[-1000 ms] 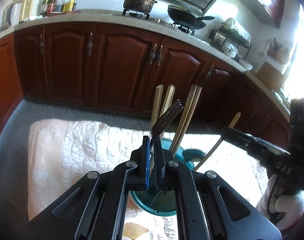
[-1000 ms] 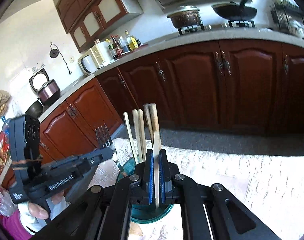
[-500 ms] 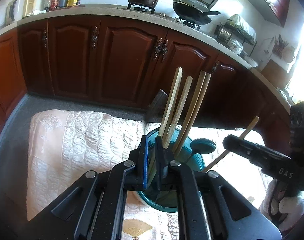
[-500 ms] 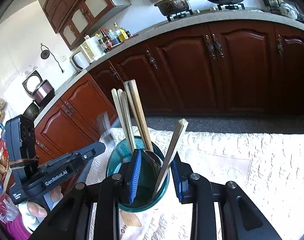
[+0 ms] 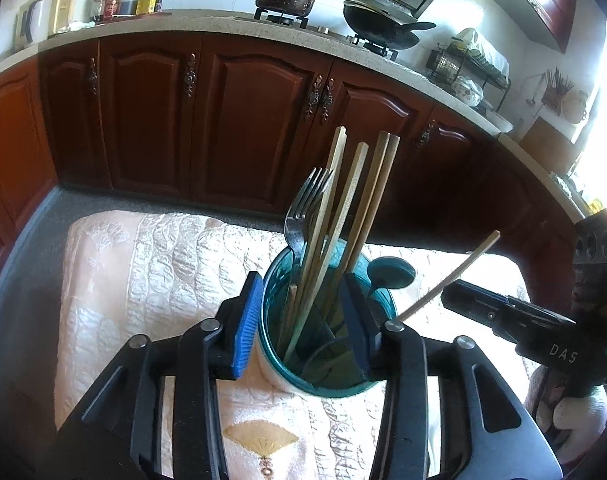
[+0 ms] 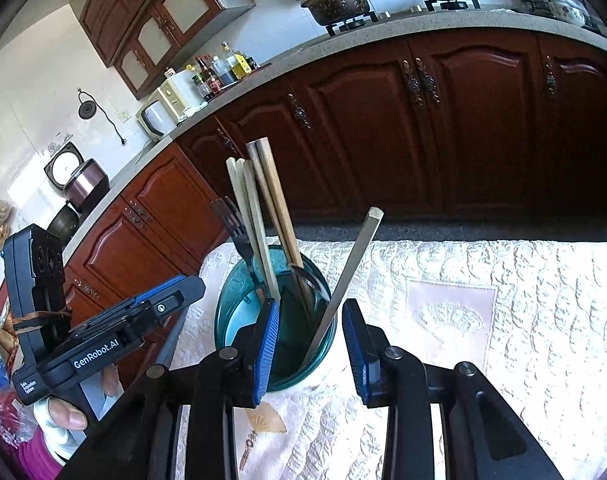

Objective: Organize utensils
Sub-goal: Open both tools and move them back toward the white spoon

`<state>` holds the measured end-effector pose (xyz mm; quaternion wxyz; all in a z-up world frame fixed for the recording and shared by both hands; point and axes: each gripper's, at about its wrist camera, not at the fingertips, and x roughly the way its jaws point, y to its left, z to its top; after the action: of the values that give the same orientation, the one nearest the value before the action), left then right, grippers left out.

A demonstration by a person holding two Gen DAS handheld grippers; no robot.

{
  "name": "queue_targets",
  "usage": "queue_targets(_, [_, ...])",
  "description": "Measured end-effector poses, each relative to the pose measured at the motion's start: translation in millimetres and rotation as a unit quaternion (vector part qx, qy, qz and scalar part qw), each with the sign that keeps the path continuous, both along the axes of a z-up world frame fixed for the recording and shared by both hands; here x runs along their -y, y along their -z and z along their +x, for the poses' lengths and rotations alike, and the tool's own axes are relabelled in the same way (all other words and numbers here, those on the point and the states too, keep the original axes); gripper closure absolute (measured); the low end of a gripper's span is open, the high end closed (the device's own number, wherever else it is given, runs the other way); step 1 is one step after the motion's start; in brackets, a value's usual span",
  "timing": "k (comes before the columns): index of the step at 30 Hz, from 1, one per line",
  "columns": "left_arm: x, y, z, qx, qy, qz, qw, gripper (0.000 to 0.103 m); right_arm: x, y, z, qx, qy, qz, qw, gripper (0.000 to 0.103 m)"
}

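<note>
1. The teal cup [image 5: 323, 364] stands upright on the quilted cloth [image 5: 143, 264], holding the fork [image 5: 303, 216] tines-up and the chopsticks [image 5: 367, 200], their long axes near vertical.
2. One lone chopstick [image 6: 343, 280] leans away from the bundle, its top tilted toward the right gripper's side.
3. The left gripper [image 5: 303, 320] is opening; its pads flank the cup without pressing anything.
4. The right gripper [image 6: 311, 340] is opening; the lone chopstick rises free between its pads.
5. Only the right wrist view shows a thumb [image 6: 69, 416] on the left gripper's handle.
</note>
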<state>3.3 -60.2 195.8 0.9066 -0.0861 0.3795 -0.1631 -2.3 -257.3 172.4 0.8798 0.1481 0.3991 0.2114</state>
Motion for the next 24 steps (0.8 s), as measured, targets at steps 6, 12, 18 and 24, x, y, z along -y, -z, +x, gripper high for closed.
queue_targets(6, [1, -9, -35, 0.027, 0.017, 0.005, 0.9995, 0.048, 9, 3, -25, -0.004, -0.003, -0.024, 1.0, 0.068])
queue_targets(12, [9, 8, -66, 0.005, 0.055, 0.004, 0.9984, 0.048, 39, 34, -56, -0.043, 0.01, -0.05, 0.998, 0.067])
queue_targets(18, [28, 42, -86, -0.04, 0.084, 0.018, 0.9955, 0.048, 73, 84, -88, -0.101, 0.028, -0.058, 0.993, 0.067])
queue_targets(24, [48, 76, -98, -0.087, 0.102, 0.026, 0.9906, 0.048, 77, 119, -108, -0.143, 0.025, -0.047, 0.988, 0.067])
